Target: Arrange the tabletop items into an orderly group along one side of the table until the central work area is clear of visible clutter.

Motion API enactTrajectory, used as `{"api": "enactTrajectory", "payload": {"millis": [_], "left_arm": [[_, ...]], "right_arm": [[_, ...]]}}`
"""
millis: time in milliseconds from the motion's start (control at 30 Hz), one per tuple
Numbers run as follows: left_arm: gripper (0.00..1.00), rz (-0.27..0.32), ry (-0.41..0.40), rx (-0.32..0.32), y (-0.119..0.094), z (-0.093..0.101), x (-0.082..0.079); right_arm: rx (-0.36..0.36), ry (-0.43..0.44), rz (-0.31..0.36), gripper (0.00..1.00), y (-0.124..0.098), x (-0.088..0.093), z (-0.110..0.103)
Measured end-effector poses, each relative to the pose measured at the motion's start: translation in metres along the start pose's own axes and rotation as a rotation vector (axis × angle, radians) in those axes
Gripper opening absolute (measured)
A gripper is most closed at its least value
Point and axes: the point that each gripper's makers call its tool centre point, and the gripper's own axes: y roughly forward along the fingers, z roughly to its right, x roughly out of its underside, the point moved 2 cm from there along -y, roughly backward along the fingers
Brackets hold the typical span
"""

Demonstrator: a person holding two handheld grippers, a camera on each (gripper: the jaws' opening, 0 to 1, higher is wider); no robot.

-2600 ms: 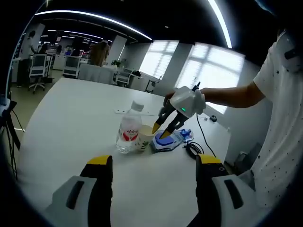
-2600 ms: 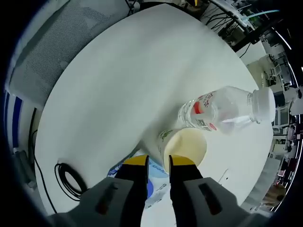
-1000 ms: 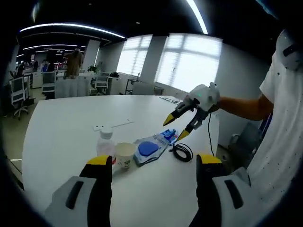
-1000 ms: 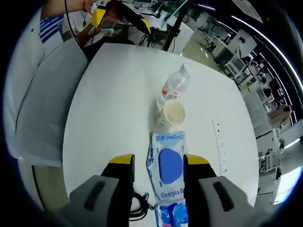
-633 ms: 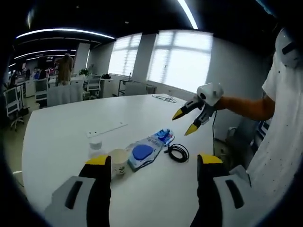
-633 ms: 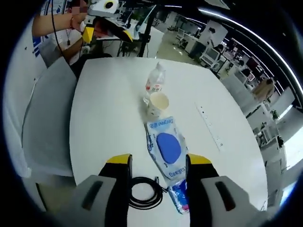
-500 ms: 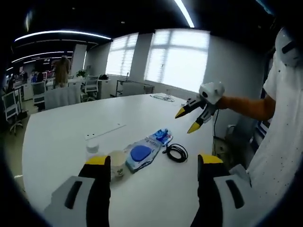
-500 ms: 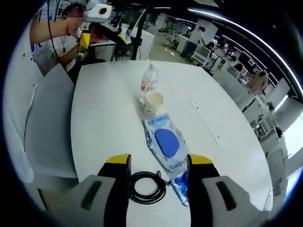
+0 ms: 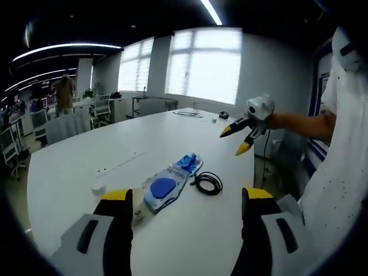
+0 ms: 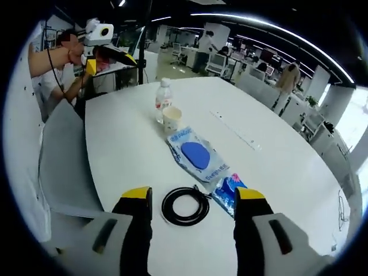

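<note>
Yellow-tipped fingers (image 10: 138, 198) of the right gripper (image 10: 192, 198) stand spread apart with nothing between them, held above the near edge of a white table (image 10: 126, 144). Just past them lies a coiled black cable (image 10: 185, 205). Beside the coil is a small blue packet (image 10: 230, 188), and touching that a larger wet-wipes pack (image 10: 196, 155) with a blue oval lid. Farther along the same line stands a paper cup (image 10: 171, 119), then an upright clear water bottle (image 10: 163, 101) with a red label — the two are just beside each other. A long white power strip (image 10: 236, 130) lies well apart from the row. At the far edge of the table a hand (image 10: 73, 54) holds the left gripper.

In the left gripper view, the left gripper (image 9: 184, 207) also has its jaws wide open and empty, above the table (image 9: 190, 241). The cup (image 9: 137, 206) and bottle cap (image 9: 98, 188) sit partly behind its left finger. Beyond lie the wipes pack (image 9: 162, 188), the blue packet (image 9: 188, 163) and the cable (image 9: 207, 183). Farther off, the right gripper (image 9: 237, 138) hangs in the air with its jaws parted, held on an outstretched arm (image 9: 302, 122)
</note>
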Motion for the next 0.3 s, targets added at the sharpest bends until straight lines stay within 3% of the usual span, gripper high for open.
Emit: {"api": "enactTrajectory", "payload": {"millis": [300], "left_arm": [[0.85,-0.011,0.003,0.001,0.011,0.012,0.007]], "right_arm": [[0.026,0.127,0.040,0.67,-0.022,0.029,0.005]]}}
